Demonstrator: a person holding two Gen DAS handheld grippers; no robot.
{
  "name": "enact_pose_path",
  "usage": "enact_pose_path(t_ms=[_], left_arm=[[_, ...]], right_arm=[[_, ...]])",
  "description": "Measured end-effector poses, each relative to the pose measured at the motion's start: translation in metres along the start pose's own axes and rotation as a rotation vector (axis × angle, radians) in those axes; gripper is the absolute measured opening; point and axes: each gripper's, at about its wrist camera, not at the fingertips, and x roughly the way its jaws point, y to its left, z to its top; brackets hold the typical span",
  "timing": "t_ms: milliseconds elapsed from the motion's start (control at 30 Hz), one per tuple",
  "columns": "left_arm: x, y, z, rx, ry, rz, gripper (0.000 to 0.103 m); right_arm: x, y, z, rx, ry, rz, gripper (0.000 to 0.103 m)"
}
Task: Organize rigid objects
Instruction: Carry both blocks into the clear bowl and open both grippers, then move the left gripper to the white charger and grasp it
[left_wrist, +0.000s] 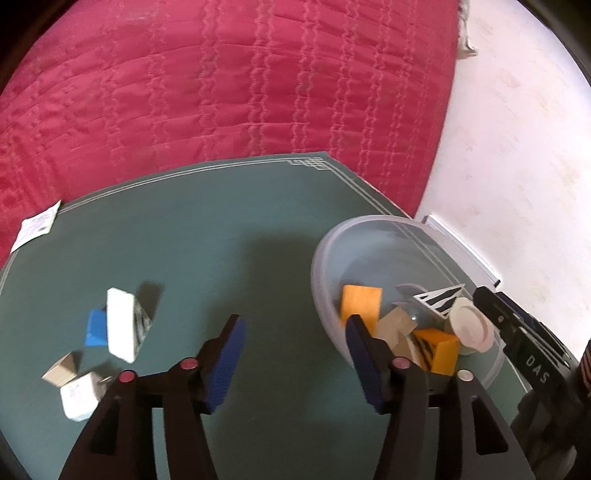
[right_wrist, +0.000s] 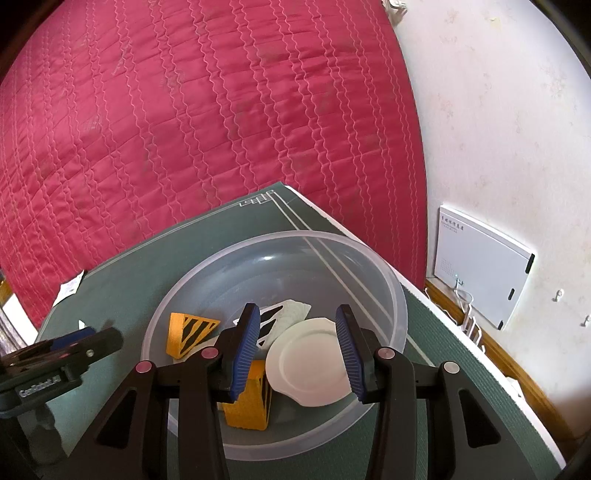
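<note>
Left tool (left_wrist: 295, 363) is open w/ nothing btwn its blue pads, over bare green tabletop (left_wrist: 229, 236) just beside the clear plastic bowl (left_wrist: 325, 258). Right tool (right_wrist: 297, 347) hangs over the bowl (right_wrist: 391, 291) near the tabletop's far right corner, jaws apart; the small white plate (right_wrist: 310, 365) lies below the gap, but can't tell if the pads touch it. Inside the bowl: orange block (left_wrist: 360, 304), orange wedge w/ black stripes (right_wrist: 190, 332), a second striped orange piece (right_wrist: 249, 398), a white striped piece (right_wrist: 280, 314) and a tan wooden block (left_wrist: 395, 326). Near the left edge, outside the bowl: white block (left_wrist: 122, 325) leaning beside a blue block (left_wrist: 95, 326), tan wooden cube (left_wrist: 62, 369), white charger plug (left_wrist: 79, 398). Red quilted bed (left_wrist: 221, 81) lies past the far edge.
</note>
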Motion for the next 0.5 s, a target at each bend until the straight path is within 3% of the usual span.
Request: enact_pose_path(t_ms=[500], left_arm=[[-0.036, 0.066, -0.023, -0.120, -0.024, 0.191, 0.071]], right_arm=[[0.000, 0.000, -0.001, 0.001, -0.002, 0.000, 0.051]])
